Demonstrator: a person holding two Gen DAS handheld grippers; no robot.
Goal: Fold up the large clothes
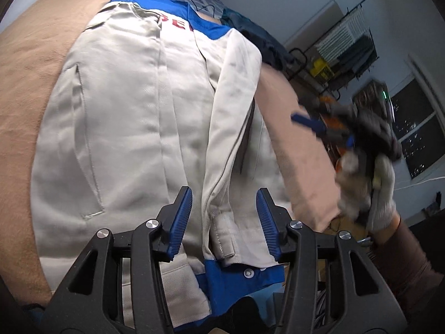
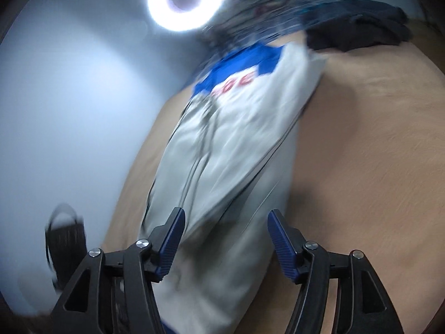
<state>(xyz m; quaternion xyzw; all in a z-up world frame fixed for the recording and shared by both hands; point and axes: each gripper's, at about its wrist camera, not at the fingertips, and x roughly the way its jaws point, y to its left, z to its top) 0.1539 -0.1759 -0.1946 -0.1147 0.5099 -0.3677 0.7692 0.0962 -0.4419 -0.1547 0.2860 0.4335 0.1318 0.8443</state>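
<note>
**Jacket laid flat, both claws spread**

Tan bed cover (image 1: 25,89), bare on both sides of the jacket. Grey-and-blue jacket (image 1: 125,117) lying lengthwise, sleeve (image 1: 230,128) folded along its right edge. Dark clothes (image 1: 264,44) near the collar. Left claw (image 1: 224,222) spread over the cuff; right claw (image 2: 225,240) spread, blurred, above the hem.

Ahead of your left gripper, red letters on the jacket (image 1: 155,97) read partly "BE"; the rest is creased, unreadable.

One jacket (image 1: 133,117), two tools, one ring light (image 2: 185,0)
</note>
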